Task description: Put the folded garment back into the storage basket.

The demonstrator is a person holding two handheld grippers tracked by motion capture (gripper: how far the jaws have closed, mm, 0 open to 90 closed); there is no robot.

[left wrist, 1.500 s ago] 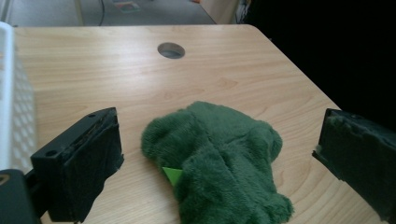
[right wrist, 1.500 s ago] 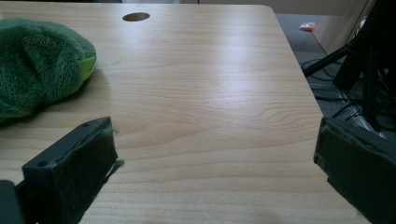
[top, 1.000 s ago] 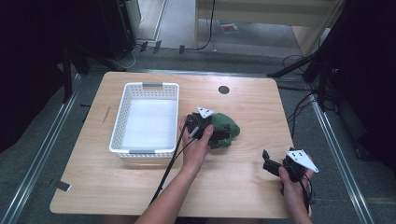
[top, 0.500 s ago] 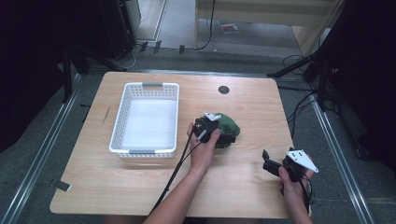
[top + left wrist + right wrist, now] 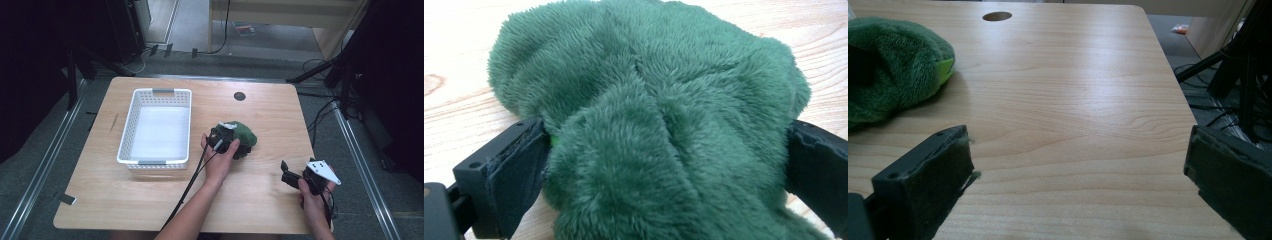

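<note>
1. Plush (image 5: 244,134), dark green and fuzzy, is seen lying on the table (image 5: 150,200), and the left gripper (image 5: 231,145) is set against its near-left side.
2. Both black jaws of the left gripper are seen flanking the plush (image 5: 664,120) in the left gripper view, one at each side and both touching the fur; the jaws stand wide around it, and it cannot be told whether the fur is being squeezed.
3. A small patch of lighter green is seen at the inner face of the left jaw in that view, where the fur meets the pad.
4. A basket (image 5: 128,131), white and slotted, is seen to the left of the left gripper, just beside the hand (image 5: 218,162) that holds it; nothing is seen inside, and its pale floor is bare.
5. The plush is outside the basket, to the basket's right, with a strip of bare wood between them.
6. The right gripper (image 5: 287,176) is held near the table's near-right corner, well apart from the plush, with its jaws spread wide and nothing between them.
7. From the right gripper view the plush (image 5: 893,65) is seen ahead and to the left, beyond the left jaw, and bare wood is seen between the jaws.
8. A round hole (image 5: 239,96) in the tabletop is seen beyond the plush, farther from both grippers.
</note>
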